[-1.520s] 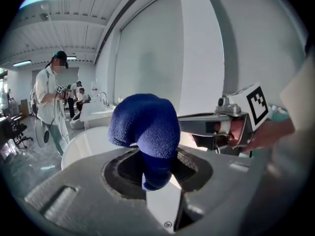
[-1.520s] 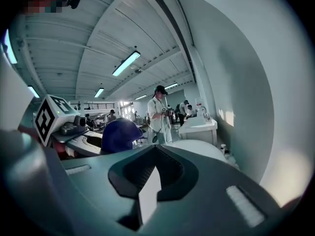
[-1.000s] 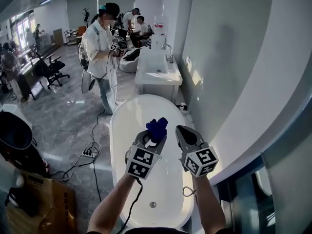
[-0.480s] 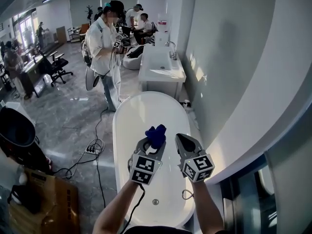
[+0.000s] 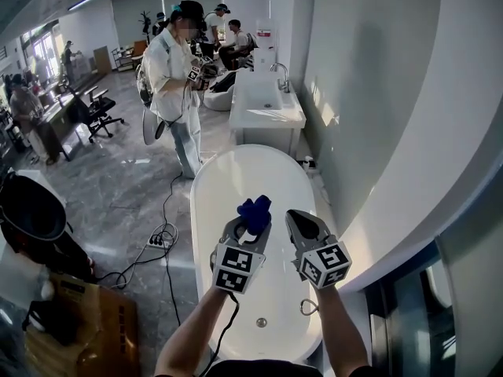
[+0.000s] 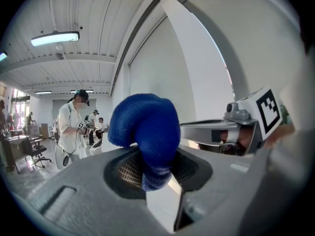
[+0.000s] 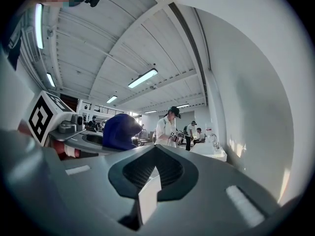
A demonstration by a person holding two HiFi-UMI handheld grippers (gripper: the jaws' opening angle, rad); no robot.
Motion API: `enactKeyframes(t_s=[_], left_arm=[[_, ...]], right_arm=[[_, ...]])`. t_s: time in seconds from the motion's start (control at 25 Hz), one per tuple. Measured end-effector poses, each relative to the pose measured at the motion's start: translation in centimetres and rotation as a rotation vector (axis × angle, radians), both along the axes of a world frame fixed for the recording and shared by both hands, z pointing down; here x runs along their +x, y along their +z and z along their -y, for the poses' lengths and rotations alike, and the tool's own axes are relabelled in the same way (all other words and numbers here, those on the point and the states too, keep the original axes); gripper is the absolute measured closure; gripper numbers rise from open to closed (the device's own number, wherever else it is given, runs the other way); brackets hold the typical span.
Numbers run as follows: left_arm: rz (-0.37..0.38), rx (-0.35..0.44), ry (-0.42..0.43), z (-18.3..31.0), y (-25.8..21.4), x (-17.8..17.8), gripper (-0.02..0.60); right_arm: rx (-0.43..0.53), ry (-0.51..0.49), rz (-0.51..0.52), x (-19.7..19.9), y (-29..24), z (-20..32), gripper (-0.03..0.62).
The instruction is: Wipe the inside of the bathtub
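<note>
Standing on the grey floor [image 5: 118,187] at the left of the head view is a person in white [image 5: 174,69], with a power strip [image 5: 159,242] and its cables lying nearer. Beside them runs the bathtub [image 5: 206,187], a white, glossy oval that is bare and dry-looking inside, with a round drain [image 5: 261,321] at the near end. The left claw [image 5: 251,225] hangs above the middle of the tub, its jaws closed on a bunched blue cloth [image 5: 255,210] that bulges out past the tips. The left gripper view shows the cloth [image 6: 145,127] pinched between the pads. Just beside it, the right claw [image 5: 297,217] has its jaws drawn together with nothing between them. The right gripper view shows those jaws [image 7: 155,168] meeting. A white wall [image 5: 393,93] curves along the right. Compared with a second ago, the tub sits further right in the head view, more of its near end shows, and both claws keep their pose.
</note>
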State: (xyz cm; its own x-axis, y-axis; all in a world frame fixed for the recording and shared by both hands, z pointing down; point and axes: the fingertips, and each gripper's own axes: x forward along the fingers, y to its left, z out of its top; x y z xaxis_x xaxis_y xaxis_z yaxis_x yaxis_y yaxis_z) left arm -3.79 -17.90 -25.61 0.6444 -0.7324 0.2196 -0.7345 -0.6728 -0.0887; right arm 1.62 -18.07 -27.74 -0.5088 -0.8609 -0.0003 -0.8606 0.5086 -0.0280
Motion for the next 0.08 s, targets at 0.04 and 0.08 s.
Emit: enactKeyframes(t_s=[0.04, 0.08], left_arm=[[-0.002, 0.001, 0.001, -0.03, -0.07, -0.03, 0.449], [-0.005, 0.003, 0.002, -0.06, -0.14, -0.06, 0.449]], right_arm=[[0.003, -0.003, -0.002, -0.04, -0.07, -0.08, 0.588], [0.006, -0.005, -0.005, -0.07, -0.14, -0.15, 0.588]])
